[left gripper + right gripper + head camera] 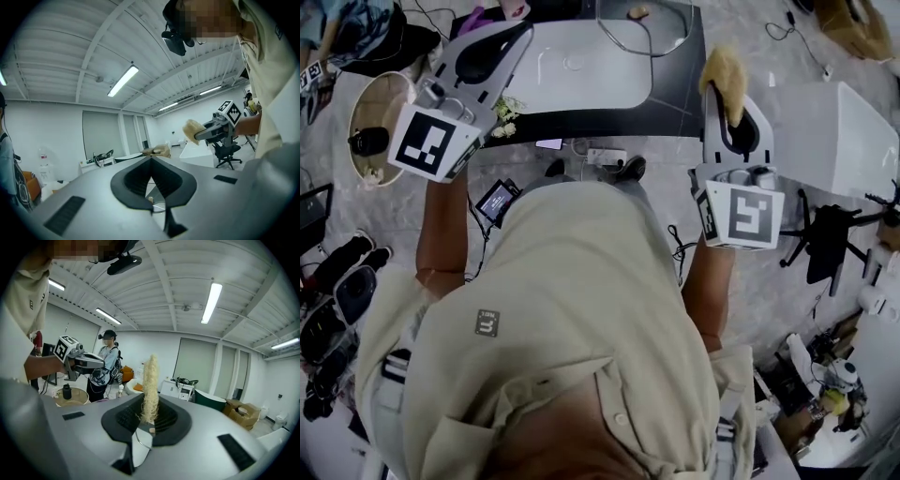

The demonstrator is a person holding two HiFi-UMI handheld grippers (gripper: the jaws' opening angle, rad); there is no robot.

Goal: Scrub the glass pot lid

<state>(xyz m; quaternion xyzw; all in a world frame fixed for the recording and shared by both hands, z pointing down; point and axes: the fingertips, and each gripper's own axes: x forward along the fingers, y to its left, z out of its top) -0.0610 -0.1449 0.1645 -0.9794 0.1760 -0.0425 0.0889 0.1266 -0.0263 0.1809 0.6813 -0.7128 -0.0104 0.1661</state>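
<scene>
Seemingly one clear round glass pot lid (645, 33) lies on the black counter (675, 98), partly over the one white rectangular basin (572, 75), though the head view shows it only faintly. One pale yellow fibrous scrubber (151, 380) stands upright, clamped in the right gripper (149, 420). The left gripper (151, 177) is closed tight on nothing. One small black jar (367, 141) sits in one round beige tub (392, 92).

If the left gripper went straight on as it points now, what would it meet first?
Nothing close: the way past the shut left gripper looks free. Far off, a brown cardboard box lies roughly in line; depth is unclear.
</scene>
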